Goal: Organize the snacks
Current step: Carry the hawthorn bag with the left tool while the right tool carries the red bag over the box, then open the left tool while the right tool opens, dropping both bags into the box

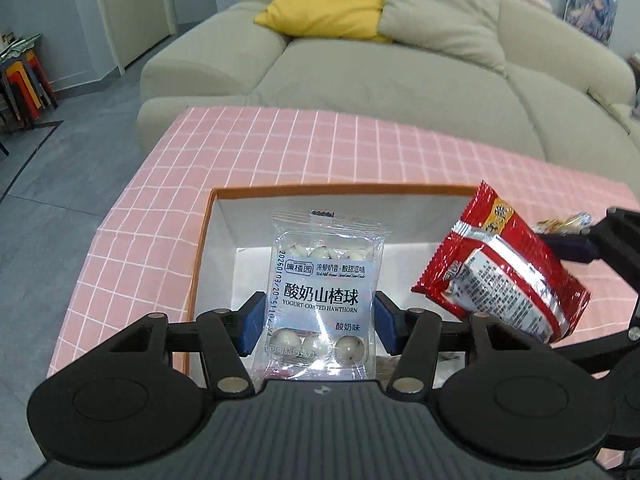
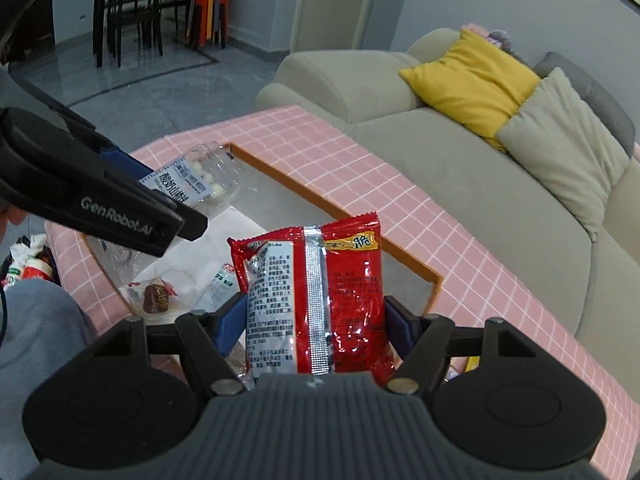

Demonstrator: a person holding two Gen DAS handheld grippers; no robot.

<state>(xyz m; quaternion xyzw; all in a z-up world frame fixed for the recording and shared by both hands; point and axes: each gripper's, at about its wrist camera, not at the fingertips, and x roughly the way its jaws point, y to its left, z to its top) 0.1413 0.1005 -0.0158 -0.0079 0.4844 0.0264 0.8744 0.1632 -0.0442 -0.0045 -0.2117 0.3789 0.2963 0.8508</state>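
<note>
Left wrist view: the left gripper [image 1: 320,316] clamps a clear pack [image 1: 323,280] of yogurt-coated hawthorn balls between its 2 blue pads [image 1: 252,326], the pack standing upright ahead of the tool. Beyond and beneath it lies the orange-rimmed box [image 1: 204,240] with a white inside, on the pink checked cloth [image 1: 168,184]. To this tool's right, the red pack [image 1: 504,264] hangs tilted in the right gripper [image 1: 568,248].

Right wrist view: the right gripper [image 2: 316,320] is closed on the red pack [image 2: 320,300], held upright above the box [image 2: 360,232]. To its left, the left gripper [image 2: 160,200] carries the clear pack [image 2: 200,184] over the box. A brown wrapped sweet [image 2: 156,298] and a small white packet [image 2: 218,284] lie on the box floor, left of the tool.
</note>
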